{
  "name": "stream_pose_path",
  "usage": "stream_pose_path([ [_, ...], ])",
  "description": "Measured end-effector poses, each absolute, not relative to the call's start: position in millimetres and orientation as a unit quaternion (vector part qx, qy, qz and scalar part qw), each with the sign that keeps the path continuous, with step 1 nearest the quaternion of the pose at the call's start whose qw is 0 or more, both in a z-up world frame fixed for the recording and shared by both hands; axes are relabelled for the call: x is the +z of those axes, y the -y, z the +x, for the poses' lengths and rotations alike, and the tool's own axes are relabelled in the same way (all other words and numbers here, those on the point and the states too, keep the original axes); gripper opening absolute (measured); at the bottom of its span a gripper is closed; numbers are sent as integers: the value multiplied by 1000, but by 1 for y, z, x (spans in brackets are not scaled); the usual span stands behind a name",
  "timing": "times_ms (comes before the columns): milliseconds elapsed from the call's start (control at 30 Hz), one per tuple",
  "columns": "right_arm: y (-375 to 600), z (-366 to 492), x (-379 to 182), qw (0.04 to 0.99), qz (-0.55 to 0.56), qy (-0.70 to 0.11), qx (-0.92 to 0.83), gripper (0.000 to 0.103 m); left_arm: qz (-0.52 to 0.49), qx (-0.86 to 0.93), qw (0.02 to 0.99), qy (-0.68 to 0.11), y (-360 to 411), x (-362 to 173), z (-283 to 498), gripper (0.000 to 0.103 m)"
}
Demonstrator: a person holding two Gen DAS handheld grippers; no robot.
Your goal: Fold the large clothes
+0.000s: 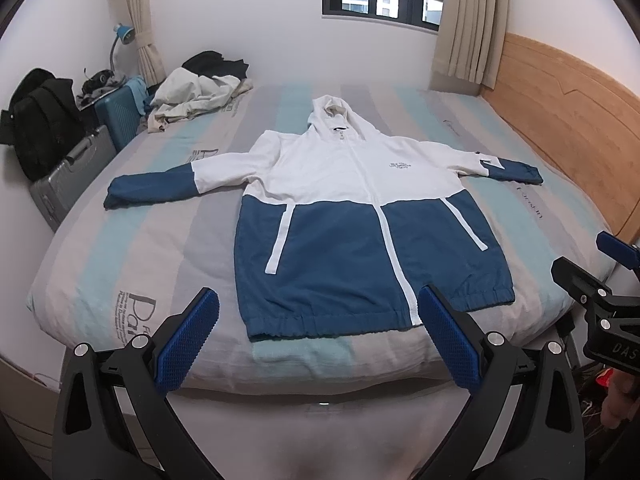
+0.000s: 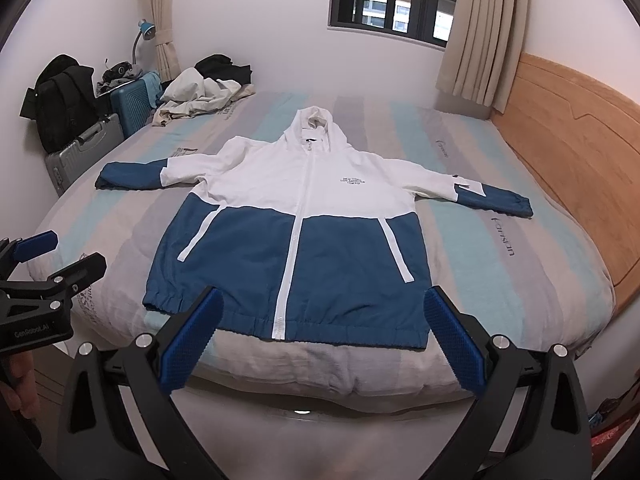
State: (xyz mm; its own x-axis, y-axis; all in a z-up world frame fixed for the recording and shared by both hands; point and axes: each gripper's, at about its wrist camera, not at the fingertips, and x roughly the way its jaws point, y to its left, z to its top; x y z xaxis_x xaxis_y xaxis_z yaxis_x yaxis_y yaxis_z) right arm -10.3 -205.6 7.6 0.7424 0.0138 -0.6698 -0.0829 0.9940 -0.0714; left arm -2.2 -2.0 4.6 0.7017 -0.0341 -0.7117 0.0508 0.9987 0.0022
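Observation:
A white and blue hooded jacket (image 1: 352,216) lies flat, front up, on the bed, with both sleeves spread out and the hood toward the far wall. It also shows in the right wrist view (image 2: 304,232). My left gripper (image 1: 319,304) is open and empty, held off the near edge of the bed in front of the jacket's hem. My right gripper (image 2: 323,304) is open and empty too, also short of the hem. The right gripper shows at the right edge of the left wrist view (image 1: 600,276), and the left gripper at the left edge of the right wrist view (image 2: 44,264).
The bed (image 1: 120,248) has a striped cover and a wooden headboard (image 1: 568,116) on the right. A heap of clothes (image 1: 196,88) lies at its far left corner. Suitcases (image 1: 68,172), a black backpack (image 1: 40,120) and a blue lamp (image 1: 122,36) stand along the left wall.

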Motion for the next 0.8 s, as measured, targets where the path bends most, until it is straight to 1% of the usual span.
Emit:
stream_pose_path([
  [800, 203, -11, 5, 931, -51, -360, 38, 96, 21, -22, 923, -383, 4, 3, -6, 97],
])
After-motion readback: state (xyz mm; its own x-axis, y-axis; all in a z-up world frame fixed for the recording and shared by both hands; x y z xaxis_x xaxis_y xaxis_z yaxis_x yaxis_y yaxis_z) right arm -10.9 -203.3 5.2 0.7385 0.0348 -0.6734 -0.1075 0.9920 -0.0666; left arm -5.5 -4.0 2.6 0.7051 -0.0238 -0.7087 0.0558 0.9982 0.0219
